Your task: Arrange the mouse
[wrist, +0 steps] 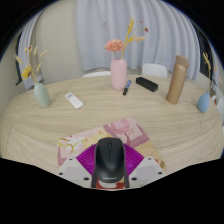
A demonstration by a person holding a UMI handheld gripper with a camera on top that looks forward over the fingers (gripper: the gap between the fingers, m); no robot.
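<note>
A black computer mouse (110,160) sits between my gripper's (110,168) two fingers, its front pointing away from me. The magenta pads (86,160) press against both of its sides, so the gripper is shut on it. The mouse is held over the near part of a light wooden table (170,125). Just beyond the fingers a pink and cream patterned mat (125,129) lies flat on the table, partly hidden by the mouse.
Along the far side stand a teal vase (41,94) with yellow flowers, a white remote (74,100), a pink vase (119,73) with flowers, a black pen (126,88), a black case (147,84), a brown bottle (178,80) and a blue cup (204,102).
</note>
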